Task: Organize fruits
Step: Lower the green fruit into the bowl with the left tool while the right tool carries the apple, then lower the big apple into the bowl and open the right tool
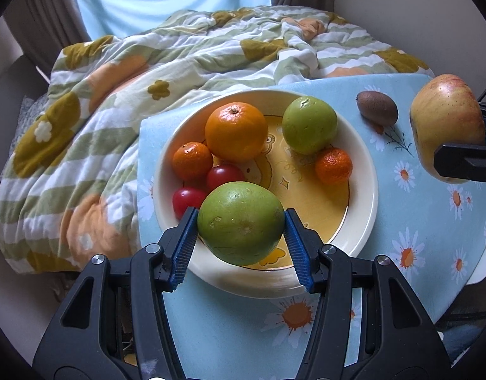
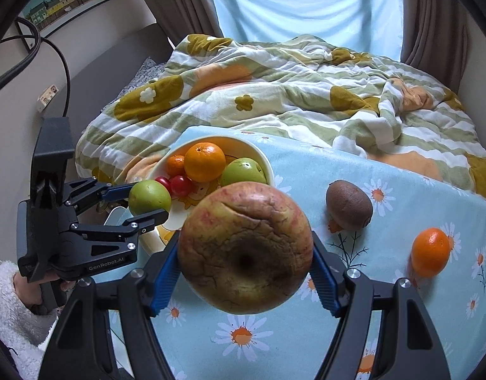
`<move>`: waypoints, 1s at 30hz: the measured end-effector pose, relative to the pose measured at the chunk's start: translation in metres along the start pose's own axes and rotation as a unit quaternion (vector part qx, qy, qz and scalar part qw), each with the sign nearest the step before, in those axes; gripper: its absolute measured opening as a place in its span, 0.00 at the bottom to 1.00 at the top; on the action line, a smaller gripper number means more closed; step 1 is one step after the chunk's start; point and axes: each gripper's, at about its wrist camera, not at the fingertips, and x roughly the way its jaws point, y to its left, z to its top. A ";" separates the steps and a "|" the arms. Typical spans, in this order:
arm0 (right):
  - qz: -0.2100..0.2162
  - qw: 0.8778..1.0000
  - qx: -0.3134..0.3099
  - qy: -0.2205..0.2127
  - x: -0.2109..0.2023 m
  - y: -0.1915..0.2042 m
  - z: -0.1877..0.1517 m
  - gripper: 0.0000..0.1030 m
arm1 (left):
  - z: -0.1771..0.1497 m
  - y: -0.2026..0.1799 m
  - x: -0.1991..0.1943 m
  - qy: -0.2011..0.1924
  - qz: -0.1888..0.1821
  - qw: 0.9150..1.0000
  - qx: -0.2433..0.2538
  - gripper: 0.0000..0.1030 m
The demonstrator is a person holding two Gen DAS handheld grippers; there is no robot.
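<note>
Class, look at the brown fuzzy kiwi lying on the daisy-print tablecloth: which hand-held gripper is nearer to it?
Right. The right hand-held gripper, shut on a wrinkled reddish-yellow apple, hangs just beside the brown fuzzy kiwi. The left hand-held gripper holds a green fruit over the cream bowl, farther off.

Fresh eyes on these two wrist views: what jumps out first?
The big wrinkled apple clamped in the right gripper fills the right wrist view, held above the daisy-print cloth. Next, the green fruit pinched in the left gripper over the near rim of the cream bowl, which already holds oranges, red tomatoes and another green fruit. A kiwi and a small orange lie loose on the cloth.
</note>
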 end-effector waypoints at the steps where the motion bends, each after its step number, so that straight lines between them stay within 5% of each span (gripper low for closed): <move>1: -0.001 1.000 0.003 0.001 0.002 -0.001 0.000 0.67 | -0.001 0.000 0.003 0.002 0.000 1.000 0.003 0.57; 14: -0.013 1.000 0.023 0.001 0.007 -0.006 -0.007 0.67 | -0.004 -0.001 0.022 0.010 -0.002 1.000 0.027 0.58; 15: -0.014 1.000 0.024 0.001 0.006 -0.007 -0.007 0.67 | -0.003 -0.003 0.020 0.006 0.002 1.000 0.030 0.66; 16: -0.014 1.000 0.024 0.000 0.006 -0.008 -0.007 0.67 | -0.003 -0.004 0.018 0.004 0.005 0.999 0.032 0.87; 18: -0.015 1.000 0.025 0.000 0.005 -0.008 -0.007 0.67 | -0.002 -0.003 0.014 -0.002 0.000 1.000 0.026 1.00; 30: 0.002 1.000 -0.009 0.007 0.010 0.003 0.000 0.67 | -0.016 0.002 -0.018 -0.003 0.005 1.000 0.014 1.00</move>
